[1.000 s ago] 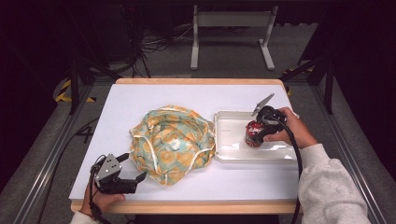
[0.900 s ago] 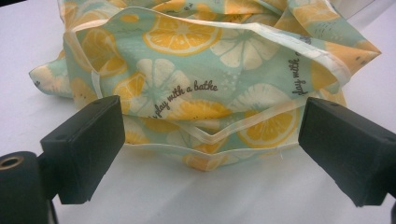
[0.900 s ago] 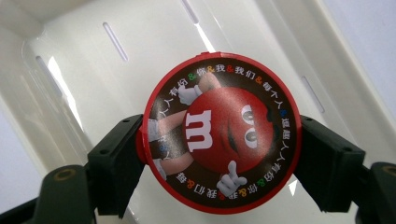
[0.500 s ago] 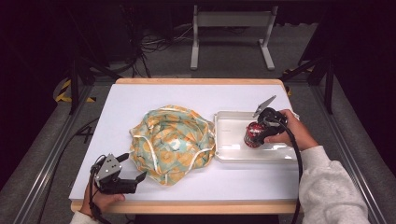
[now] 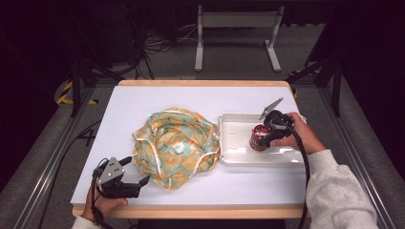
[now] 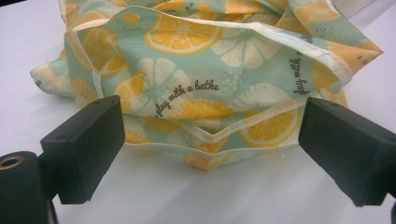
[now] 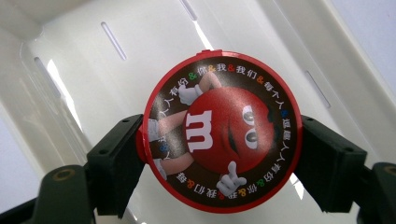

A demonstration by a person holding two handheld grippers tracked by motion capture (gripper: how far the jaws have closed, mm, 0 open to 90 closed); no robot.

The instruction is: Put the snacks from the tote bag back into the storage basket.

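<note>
A red M&M's can (image 5: 259, 137) with a round printed lid (image 7: 222, 133) stands inside the white tray (image 5: 239, 160) at the table's right. My right gripper (image 5: 265, 135) is shut on it, one pad on each side of the lid (image 7: 221, 161). A crumpled cloth bag (image 5: 176, 143) with a lemon print lies mid-table, left of the tray. At the front left my left gripper (image 5: 137, 170) stands open, pointing at the bag's near edge. In the left gripper view the cloth (image 6: 210, 60) lies just beyond the wide-apart jaws (image 6: 210, 149), with nothing between them.
The white tabletop (image 5: 143, 105) has free room behind and to the left of the bag. Its wooden front edge (image 5: 191, 211) runs close under my left hand. The tray's slotted floor (image 7: 93, 70) lies under the can. Dark floor, cables and a metal stand lie beyond the table.
</note>
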